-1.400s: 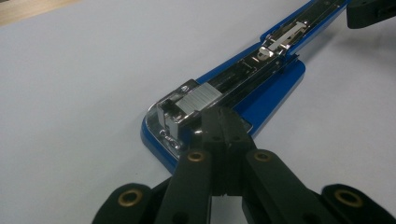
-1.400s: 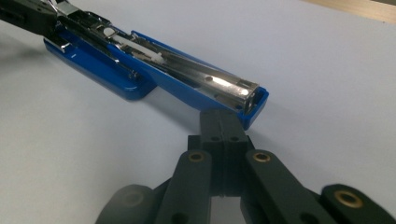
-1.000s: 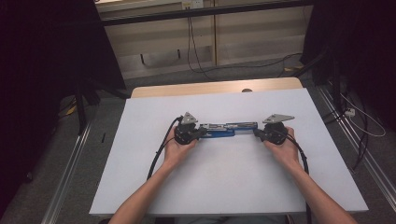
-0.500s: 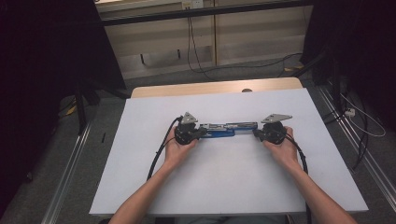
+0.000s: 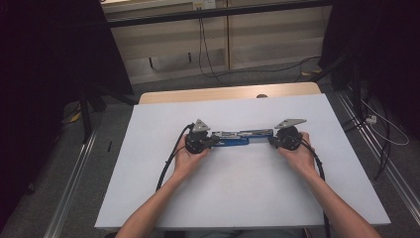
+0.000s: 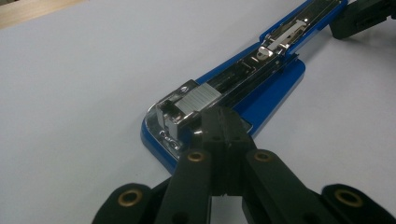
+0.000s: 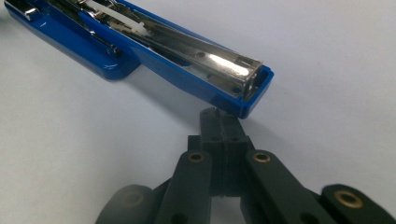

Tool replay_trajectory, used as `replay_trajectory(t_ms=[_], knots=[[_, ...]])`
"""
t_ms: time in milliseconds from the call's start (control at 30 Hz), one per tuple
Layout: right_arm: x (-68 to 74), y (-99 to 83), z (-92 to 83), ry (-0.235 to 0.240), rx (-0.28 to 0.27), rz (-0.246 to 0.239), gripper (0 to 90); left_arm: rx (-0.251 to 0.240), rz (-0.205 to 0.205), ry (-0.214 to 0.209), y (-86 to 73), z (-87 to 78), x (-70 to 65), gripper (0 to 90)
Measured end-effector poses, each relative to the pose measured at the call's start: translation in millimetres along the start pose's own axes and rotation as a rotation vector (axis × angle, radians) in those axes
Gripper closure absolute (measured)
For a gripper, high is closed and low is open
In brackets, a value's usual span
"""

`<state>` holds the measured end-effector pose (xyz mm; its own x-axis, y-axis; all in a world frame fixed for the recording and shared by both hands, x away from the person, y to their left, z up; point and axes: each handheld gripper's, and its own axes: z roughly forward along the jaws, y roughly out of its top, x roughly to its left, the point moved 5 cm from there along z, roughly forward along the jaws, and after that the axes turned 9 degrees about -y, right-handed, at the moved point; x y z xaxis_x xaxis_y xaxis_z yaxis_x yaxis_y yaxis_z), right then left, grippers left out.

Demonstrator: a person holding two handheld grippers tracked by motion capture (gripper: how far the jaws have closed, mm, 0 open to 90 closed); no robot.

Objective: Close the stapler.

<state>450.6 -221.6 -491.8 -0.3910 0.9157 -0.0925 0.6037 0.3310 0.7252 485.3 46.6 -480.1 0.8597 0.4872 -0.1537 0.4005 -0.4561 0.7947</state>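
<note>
Stapler (image 5: 241, 137): blue, opened out flat on white table (image 5: 237, 198)
Left gripper (image 6: 219, 122): jaws closed, empty; tips at stapler's base end
Right gripper (image 7: 218, 122): jaws closed, empty; tips at its other end

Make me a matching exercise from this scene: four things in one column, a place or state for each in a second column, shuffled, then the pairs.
Things:
1. stapler
2. left gripper
3. right gripper
4. staples

Places or states:
A. fingers shut, at the open lid's tip
B. silver block in the magazine
C. blue, opened flat on the white table
D. fingers shut, at the base end by the staples

Pairs: 1-C, 2-D, 3-A, 4-B
</note>
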Motion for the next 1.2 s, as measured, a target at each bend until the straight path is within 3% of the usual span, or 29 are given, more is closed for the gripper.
replay_trajectory(t_ms=[567, 1200], knots=[[0.0, 2.7, 1.1, 0.006, -0.023, -0.003, 90.0, 0.0, 0.001, -0.007, 0.7, 1.7, -1.7, 90.0], [-3.1, 6.5, -3.0, 0.009, -0.065, 0.032, 90.0, 0.0, 0.004, 0.01, 1.6, 1.6, -0.3, 90.0]])
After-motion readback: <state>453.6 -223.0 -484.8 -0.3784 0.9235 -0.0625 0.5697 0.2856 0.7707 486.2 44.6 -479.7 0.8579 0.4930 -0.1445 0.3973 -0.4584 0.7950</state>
